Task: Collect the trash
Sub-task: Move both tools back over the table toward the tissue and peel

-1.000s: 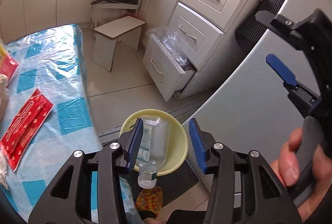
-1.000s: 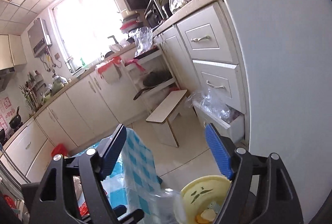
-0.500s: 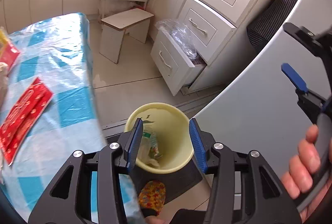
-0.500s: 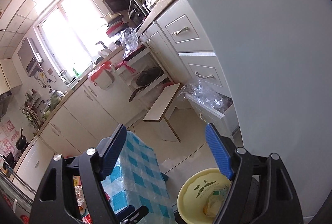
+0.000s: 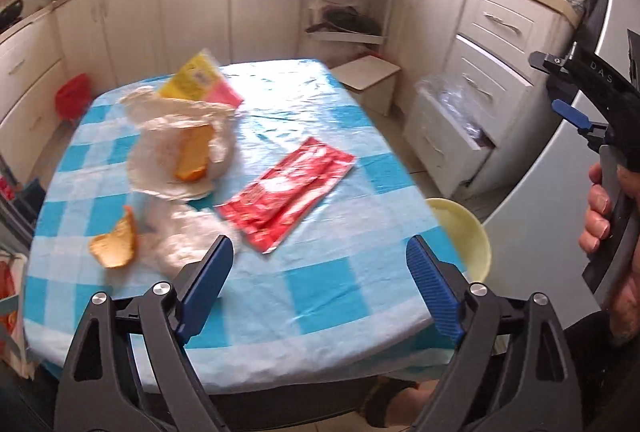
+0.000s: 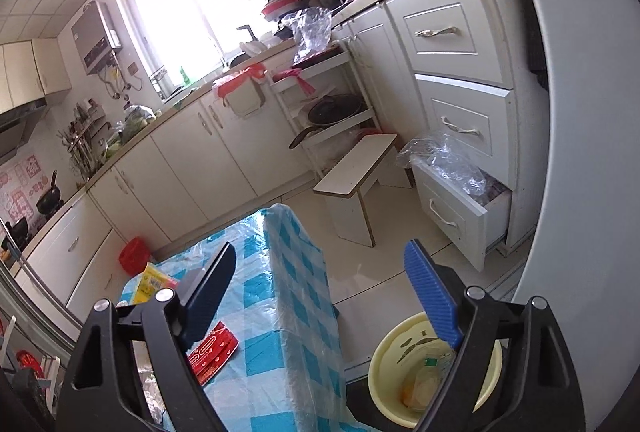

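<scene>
Left wrist view: left gripper (image 5: 319, 286), jaws opening and empty, faces the red foil wrapper (image 5: 287, 188) lying flat on the checked tablecloth (image 5: 320, 296) just ahead, long axis diagonal, apparently nearer it than the right gripper (image 5: 576, 100).

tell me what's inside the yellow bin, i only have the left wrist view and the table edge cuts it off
Observer: The right wrist view looks down into the yellow bin. A clear bottle with a green-marked label lies at the bottom.
Operator: anything else in there
Observer: Something small and orange sits beside the bottle. It is too small to identify.
Operator: is the right hand-held gripper carrying anything
Observer: No. The right hand-held gripper has nothing between its jaws, which are opening.
</scene>
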Available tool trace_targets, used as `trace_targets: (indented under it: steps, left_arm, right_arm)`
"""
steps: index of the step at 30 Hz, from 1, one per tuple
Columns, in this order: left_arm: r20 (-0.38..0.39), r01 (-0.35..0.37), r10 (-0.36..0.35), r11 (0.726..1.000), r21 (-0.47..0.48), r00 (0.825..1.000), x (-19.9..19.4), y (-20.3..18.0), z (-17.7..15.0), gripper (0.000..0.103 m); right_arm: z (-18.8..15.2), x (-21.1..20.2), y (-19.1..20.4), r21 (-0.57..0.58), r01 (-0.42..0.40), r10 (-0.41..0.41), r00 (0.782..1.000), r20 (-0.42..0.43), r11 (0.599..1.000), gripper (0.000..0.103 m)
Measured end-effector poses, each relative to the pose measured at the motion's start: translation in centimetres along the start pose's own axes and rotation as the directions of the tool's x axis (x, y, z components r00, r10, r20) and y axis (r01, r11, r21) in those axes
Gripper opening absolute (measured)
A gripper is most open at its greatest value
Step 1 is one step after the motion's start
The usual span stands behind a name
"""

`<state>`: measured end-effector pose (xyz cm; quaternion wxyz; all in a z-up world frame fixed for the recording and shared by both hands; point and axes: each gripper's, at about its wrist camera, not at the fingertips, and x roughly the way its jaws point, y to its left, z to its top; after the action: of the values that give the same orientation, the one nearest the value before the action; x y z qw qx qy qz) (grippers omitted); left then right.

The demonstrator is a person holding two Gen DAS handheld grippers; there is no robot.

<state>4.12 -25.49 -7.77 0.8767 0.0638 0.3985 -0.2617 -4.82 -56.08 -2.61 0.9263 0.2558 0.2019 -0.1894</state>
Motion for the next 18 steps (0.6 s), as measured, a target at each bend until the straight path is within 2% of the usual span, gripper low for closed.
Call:
trace_targets:
  steps: [5, 9, 13, 18]
  left_arm:
    - [-0.015, -0.130, 0.129, 0.981, -0.143, 0.992, -1.6, 8.6, -1.9, 0.085]
    - [-0.033, -0.174, 0.171, 0.955, -0.242, 0.985, -2.5, 13.5, -2.9, 0.085]
    - [-0.030, -0.189, 0.189, 0.942, -0.278, 0.982, -3.5, 15.7, -3.1, 0.085]
    - [-0.013, -0.194, 0.199, 0.935, -0.296, 0.980, -4.3, 15.9, -3.1, 0.085]
  right_arm:
    - [-1.3, 2.1, 3.4, -0.079, -0.034, 0.029, 0.998, -0.060, 0.996, 0.084]
    - [-2.1, 3.5, 5.8, -0.126, -0.062, 0.050, 0.994, -0.097, 0.990, 0.083]
    - [-2.9, 4.5, 7.8, -0.170, -0.087, 0.066, 0.990, -0.125, 0.982, 0.084]
    - [-4.4, 5.1, 10.5, -0.238, -0.148, 0.106, 0.978, -0.180, 0.960, 0.083]
